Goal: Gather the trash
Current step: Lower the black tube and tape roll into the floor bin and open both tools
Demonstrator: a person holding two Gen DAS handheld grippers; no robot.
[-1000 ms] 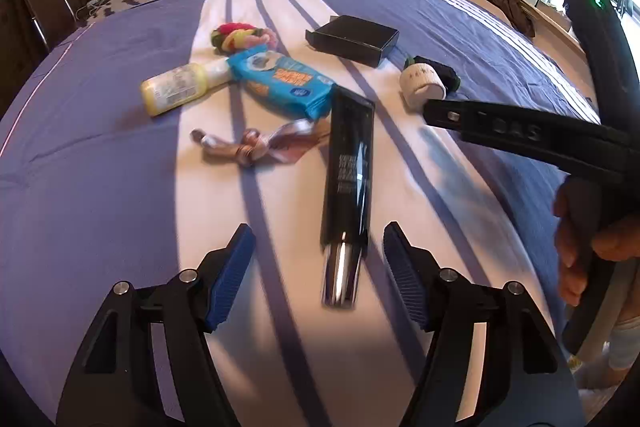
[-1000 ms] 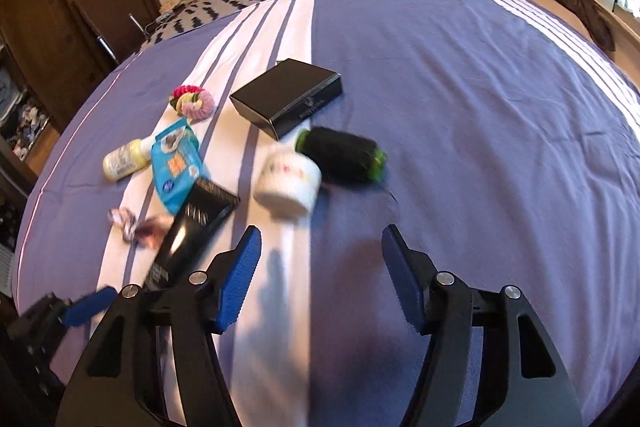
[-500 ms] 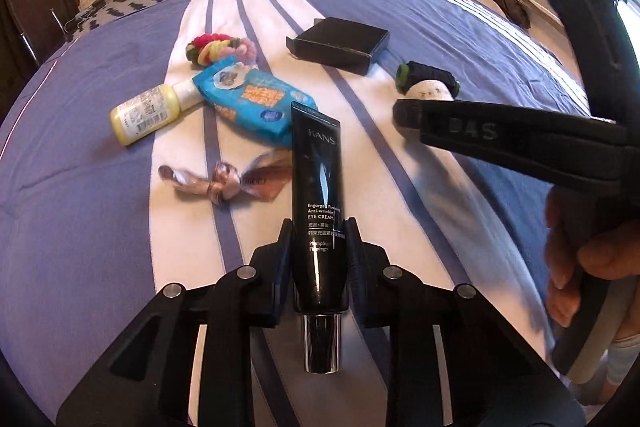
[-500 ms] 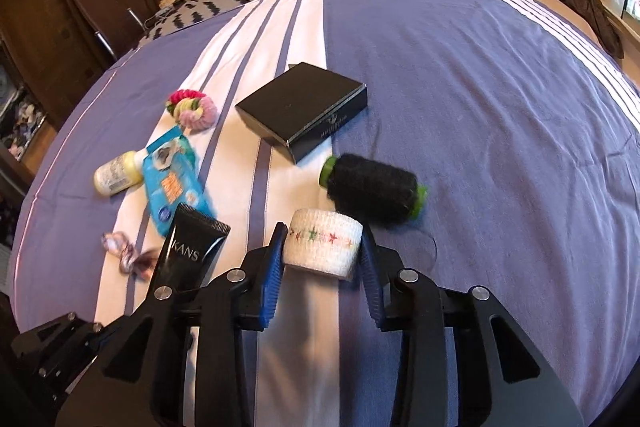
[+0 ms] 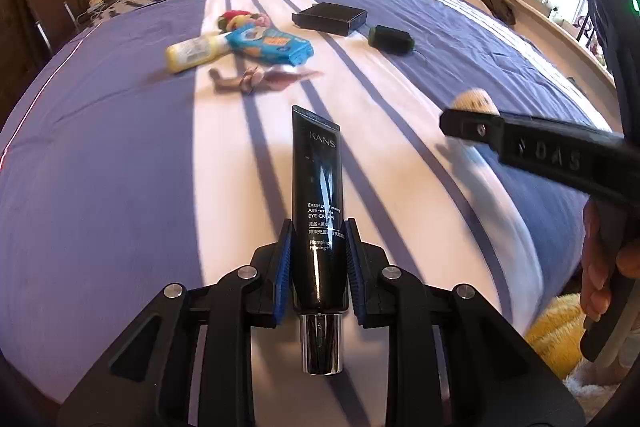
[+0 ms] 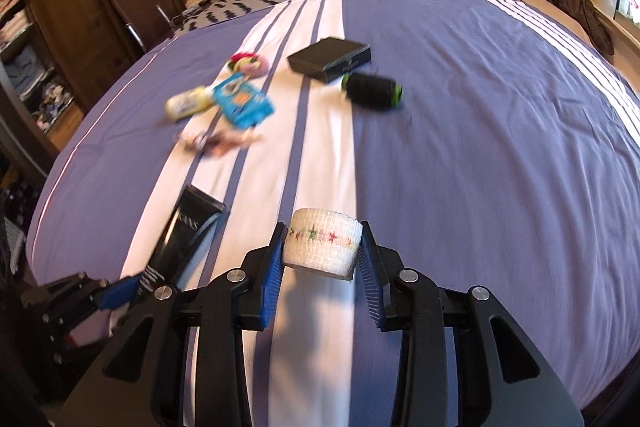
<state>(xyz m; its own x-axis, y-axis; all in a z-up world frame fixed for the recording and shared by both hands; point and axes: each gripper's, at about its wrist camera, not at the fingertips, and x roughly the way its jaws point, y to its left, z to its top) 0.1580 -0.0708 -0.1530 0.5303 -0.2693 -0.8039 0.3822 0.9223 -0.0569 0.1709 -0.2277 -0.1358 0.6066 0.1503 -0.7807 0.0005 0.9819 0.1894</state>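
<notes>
left hand-held gripper (image 5: 316, 267): blue pads pinch a black eye cream tube (image 5: 317, 203) near its silver cap; the tube points away over the bed (image 5: 100, 147), lifted off the cover.
right hand-held gripper (image 6: 322, 259): pads pinch a white bandage roll (image 6: 323, 243) with a band of coloured stars, held above the white stripe of the bed.
black box (image 6: 329, 60): lies flat near the middle of the bed, the landmark for the rest.
dark thread spool (image 6: 372, 91): just beside the black box, on the near side.
hair ties (image 6: 248, 65): left of the black box.
blue wipes packet (image 6: 242, 103): near-left of the black box, touching a yellow bottle (image 6: 189, 103).
crumpled wrapper (image 6: 218, 142): nearer than the packet, blurred.
person's hand (image 5: 604, 267): grips the right handle at the left view's edge.
</notes>
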